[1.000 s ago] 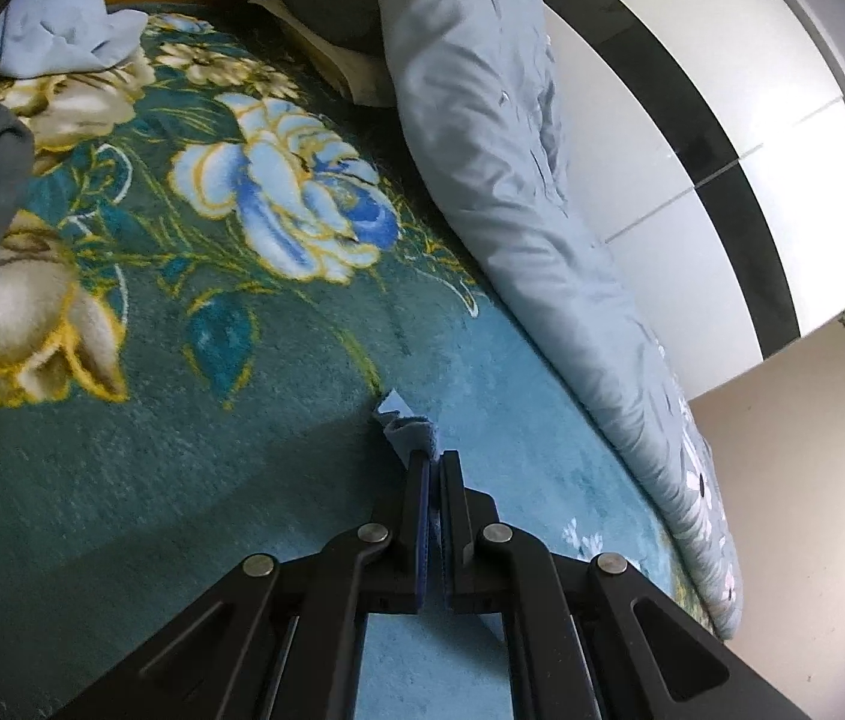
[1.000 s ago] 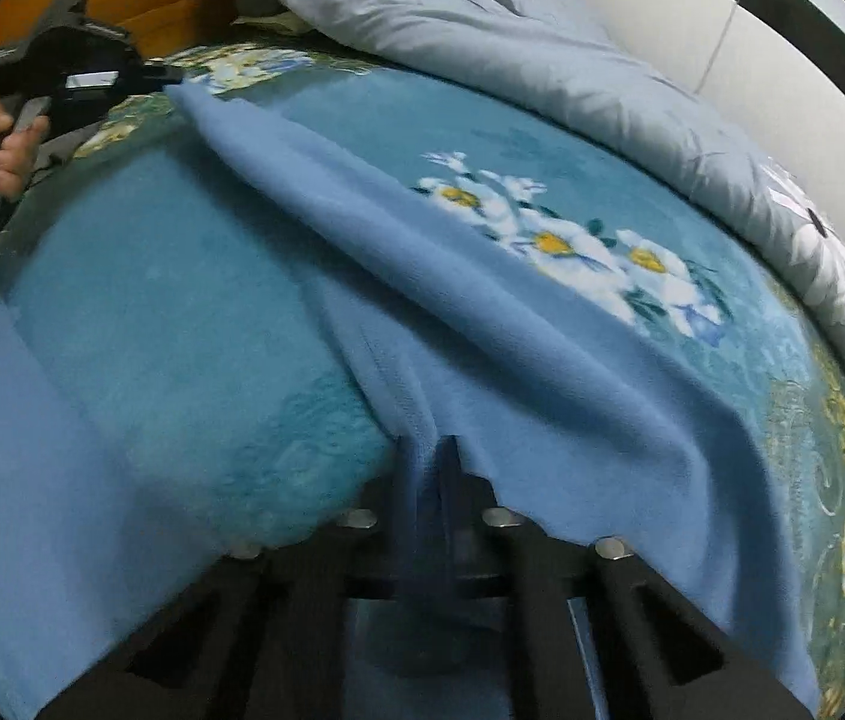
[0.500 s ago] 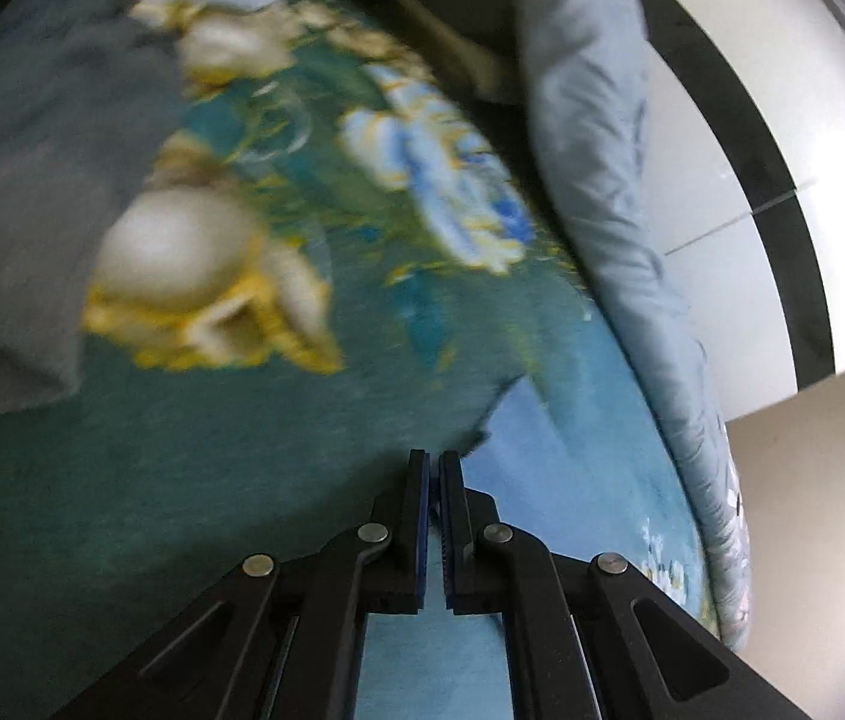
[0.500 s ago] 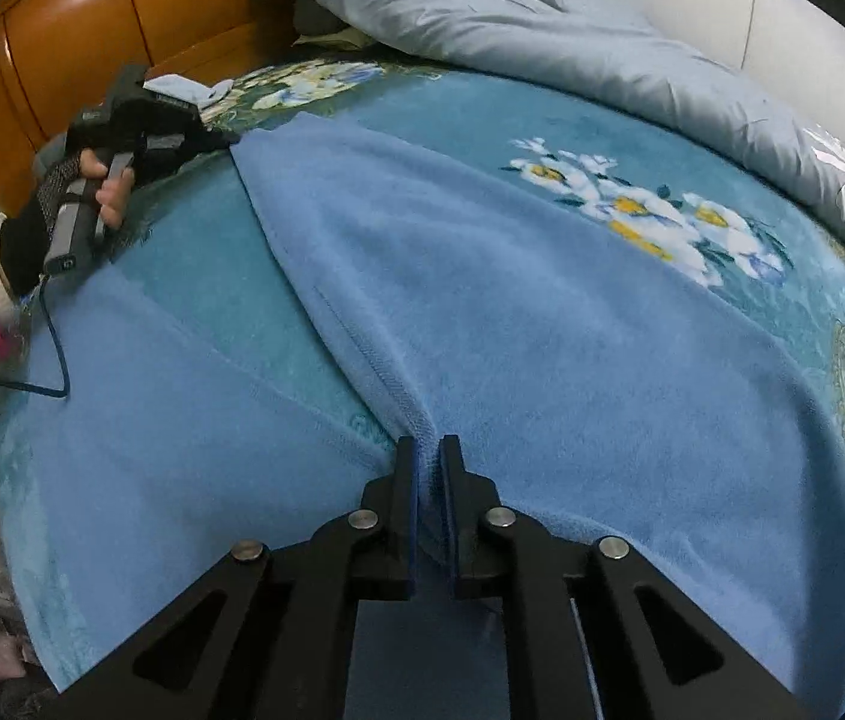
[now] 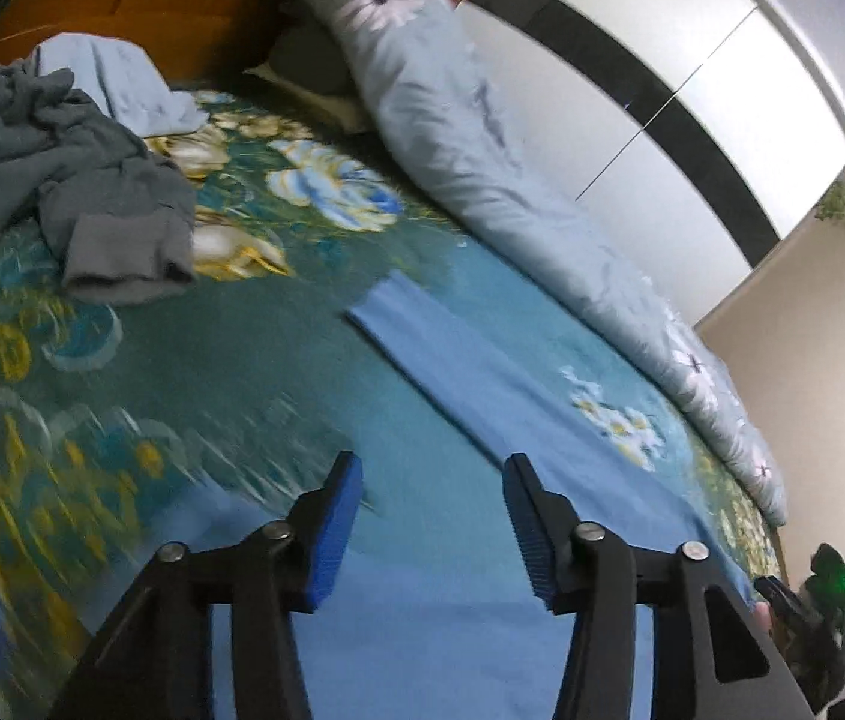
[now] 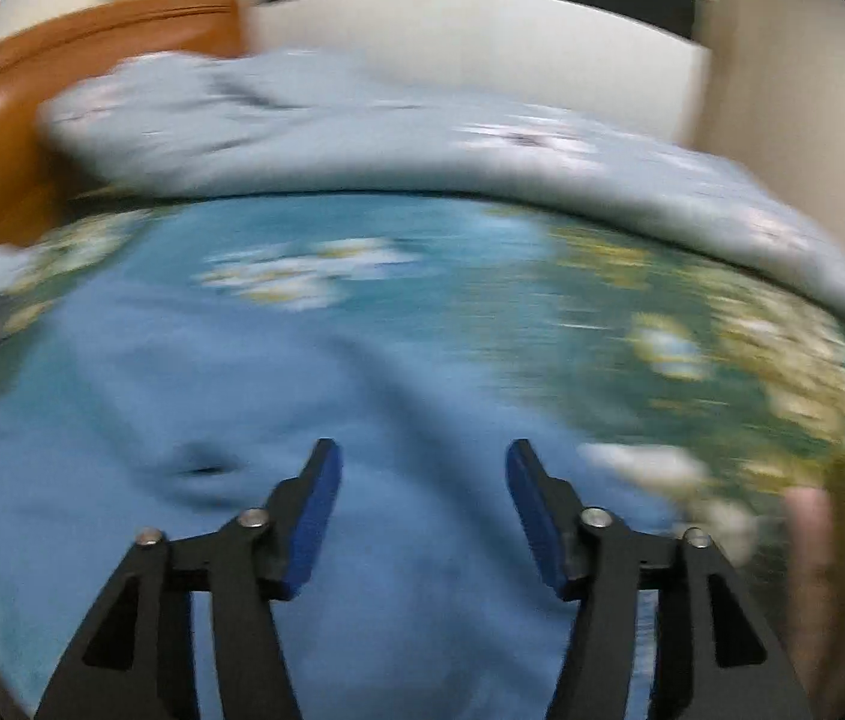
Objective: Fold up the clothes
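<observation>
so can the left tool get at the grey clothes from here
Probably yes: the left tool is open and empty, and only bare bedspread lies between it and the grey clothes, up to its left.

A flat garment [image 5: 482,396] lies on the bedspread [image 5: 182,360]. A crumpled garment [image 5: 62,180] sits to its left, near the headboard [image 5: 182,12]. A rolled duvet [image 5: 512,192] lies along the bed's right side.

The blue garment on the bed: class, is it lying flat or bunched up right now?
Lying flat. The blue garment lies smooth on the floral blanket, its edges straight, unlike the crumpled grey clothes nearby.
</observation>
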{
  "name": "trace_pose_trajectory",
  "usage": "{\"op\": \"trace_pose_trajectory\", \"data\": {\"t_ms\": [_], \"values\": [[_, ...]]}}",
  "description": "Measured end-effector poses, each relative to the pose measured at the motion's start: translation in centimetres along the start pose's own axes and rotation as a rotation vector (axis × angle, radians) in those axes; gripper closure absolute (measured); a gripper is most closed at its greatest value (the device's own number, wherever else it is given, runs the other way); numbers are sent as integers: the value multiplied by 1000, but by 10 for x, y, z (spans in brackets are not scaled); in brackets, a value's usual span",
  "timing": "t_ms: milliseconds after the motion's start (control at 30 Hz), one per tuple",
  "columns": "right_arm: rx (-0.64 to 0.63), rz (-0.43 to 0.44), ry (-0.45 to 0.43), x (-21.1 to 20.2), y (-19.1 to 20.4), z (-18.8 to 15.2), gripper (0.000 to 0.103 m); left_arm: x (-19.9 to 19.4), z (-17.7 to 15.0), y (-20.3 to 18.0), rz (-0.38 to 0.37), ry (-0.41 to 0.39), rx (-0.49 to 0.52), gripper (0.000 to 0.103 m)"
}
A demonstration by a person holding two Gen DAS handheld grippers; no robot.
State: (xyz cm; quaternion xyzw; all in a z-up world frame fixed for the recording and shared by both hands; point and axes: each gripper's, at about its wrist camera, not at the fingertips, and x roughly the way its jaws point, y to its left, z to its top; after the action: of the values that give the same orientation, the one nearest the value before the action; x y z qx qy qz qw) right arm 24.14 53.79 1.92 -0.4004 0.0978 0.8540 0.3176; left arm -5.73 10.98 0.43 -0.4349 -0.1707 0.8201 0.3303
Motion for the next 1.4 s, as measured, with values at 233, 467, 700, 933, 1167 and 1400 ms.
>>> {"op": "trace_pose_trajectory", "data": {"t_ms": [233,467,700,933,1167,1400], "values": [[219,-42,112,39,-54,-4,40,42,-79,-85,-22,81,-406,45],[307,24,188,63,-68,-15,39,58,-170,-209,-148,315,-227,45],[209,131,63,31,-44,-7,100,50,-166,-214,0,177,-78,45],[-190,281,-65,-30,48,-17,100,49,-160,-176,37,131,-202,44],[6,-90,64,18,-29,12,54,49,-162,-193,7,137,-120,42],[269,46,219,60,-70,-14,50,52,-164,-202,-6,143,-85,40]]}}
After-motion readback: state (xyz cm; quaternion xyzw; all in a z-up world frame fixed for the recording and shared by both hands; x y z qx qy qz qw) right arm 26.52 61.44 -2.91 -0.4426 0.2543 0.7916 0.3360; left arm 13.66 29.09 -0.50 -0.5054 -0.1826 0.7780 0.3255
